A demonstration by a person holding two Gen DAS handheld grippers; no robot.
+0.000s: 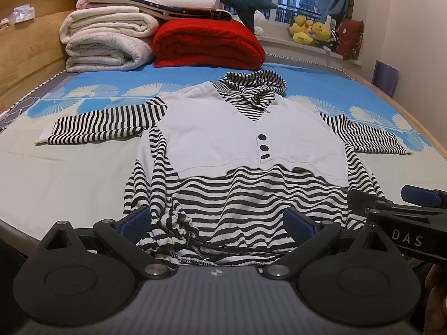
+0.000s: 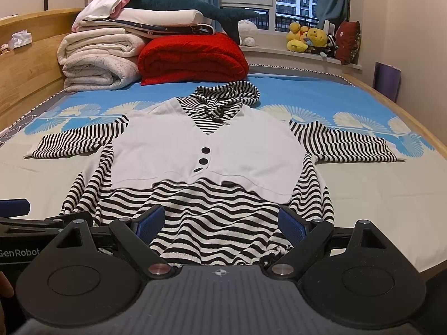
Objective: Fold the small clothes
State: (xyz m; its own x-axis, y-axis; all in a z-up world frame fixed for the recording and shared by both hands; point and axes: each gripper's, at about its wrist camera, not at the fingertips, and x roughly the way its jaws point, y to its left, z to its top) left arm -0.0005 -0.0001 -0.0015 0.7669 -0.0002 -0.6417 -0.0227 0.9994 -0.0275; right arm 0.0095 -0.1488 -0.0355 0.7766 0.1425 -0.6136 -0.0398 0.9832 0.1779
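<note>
My left gripper (image 1: pixel 218 223) has its jaws spread over the hem's left corner; my right gripper (image 2: pixel 220 223) likewise over the right. The hoodie (image 1: pixel 251 139) lies flat on the bed (image 1: pixel 69 167), running straight ahead, hood farthest.

Home bedroom: bed (image 1: pixel 83 167), folded blankets (image 1: pixel 106 42), plush toys (image 1: pixel 310 30).

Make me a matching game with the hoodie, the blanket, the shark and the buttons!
Things:
1. hoodie
2. blanket
3. shark
4. buttons

Matches:
A. red, folded
B. lying on top of the pile
C. spread flat on the bed
D. dark, on the white front

Pairs: 1-C, 2-A, 3-B, 4-D
</note>
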